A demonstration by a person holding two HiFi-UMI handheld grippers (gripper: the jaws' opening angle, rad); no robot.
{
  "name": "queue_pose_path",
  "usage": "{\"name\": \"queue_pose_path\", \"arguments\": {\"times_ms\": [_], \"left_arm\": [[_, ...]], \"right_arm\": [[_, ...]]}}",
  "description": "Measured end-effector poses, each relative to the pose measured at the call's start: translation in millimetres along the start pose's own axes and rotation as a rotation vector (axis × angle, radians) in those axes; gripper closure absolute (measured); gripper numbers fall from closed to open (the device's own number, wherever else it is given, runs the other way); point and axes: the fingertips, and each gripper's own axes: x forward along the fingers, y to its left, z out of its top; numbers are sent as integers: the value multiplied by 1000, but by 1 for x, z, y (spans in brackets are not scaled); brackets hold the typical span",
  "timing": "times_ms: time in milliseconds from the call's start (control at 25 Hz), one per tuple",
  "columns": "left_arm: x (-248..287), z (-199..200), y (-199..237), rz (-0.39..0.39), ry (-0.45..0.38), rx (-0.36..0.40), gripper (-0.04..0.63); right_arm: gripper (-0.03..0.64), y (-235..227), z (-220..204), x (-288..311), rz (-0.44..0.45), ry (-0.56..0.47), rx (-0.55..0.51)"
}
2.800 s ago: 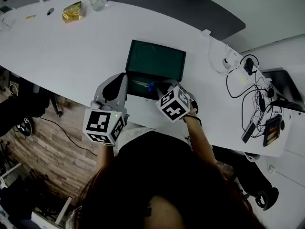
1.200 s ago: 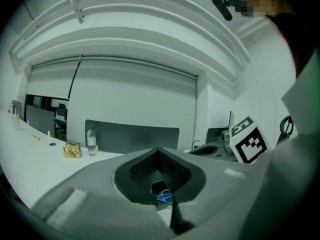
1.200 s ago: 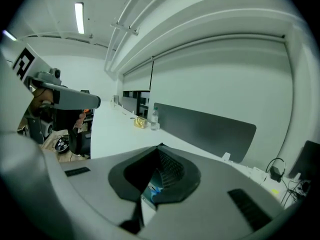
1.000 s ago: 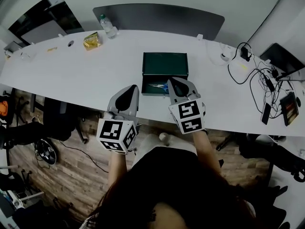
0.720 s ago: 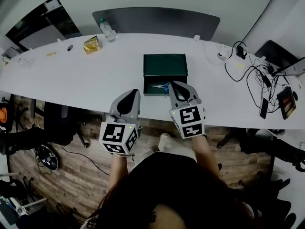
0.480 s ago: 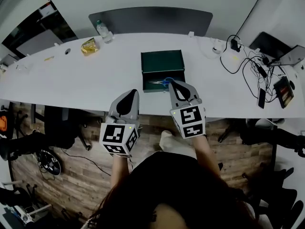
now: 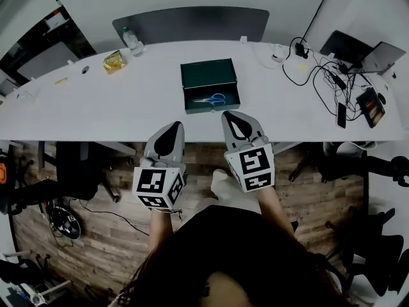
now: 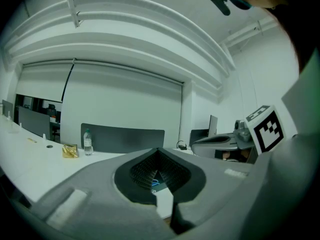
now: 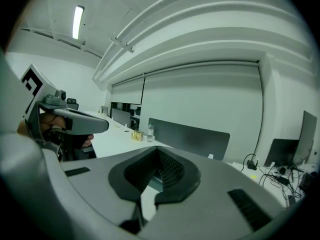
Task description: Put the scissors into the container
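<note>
The scissors [image 7: 211, 99] are located inside the green container [image 7: 208, 75], at upper centre of the head view, on the white table [image 7: 96, 107]. The left gripper [image 7: 174, 126] and right gripper [image 7: 229, 115] are held lower in the frame, apart from the scissors. Both pairs of jaws are pressed together with nothing between them.

Blue-handled scissors [image 7: 211, 99], dark green container [image 7: 192, 75], white table [image 7: 96, 107], gold packet [image 7: 115, 61], dark grey panel [image 7: 192, 24], brown wood-grain floor [image 7: 102, 235].

No word, number or brand could be read anywhere. The cubes on the left gripper [image 7: 173, 126] and right gripper [image 7: 229, 114] bore only black-and-white square patterns. The bottle [image 7: 130, 40] label was too small to read.
</note>
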Motion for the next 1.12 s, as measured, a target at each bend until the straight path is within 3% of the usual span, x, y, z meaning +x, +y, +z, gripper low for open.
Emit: {"name": "queue_pose_path", "arguments": {"times_ms": [600, 1120], "left_arm": [[-59, -8, -43, -45, -23, -4, 584], [-92, -12, -57, -67, -44, -10, 584]], "right_arm": [[607, 29, 1, -75, -42, -36, -8], [607, 50, 5, -102, -58, -52, -32]]}}
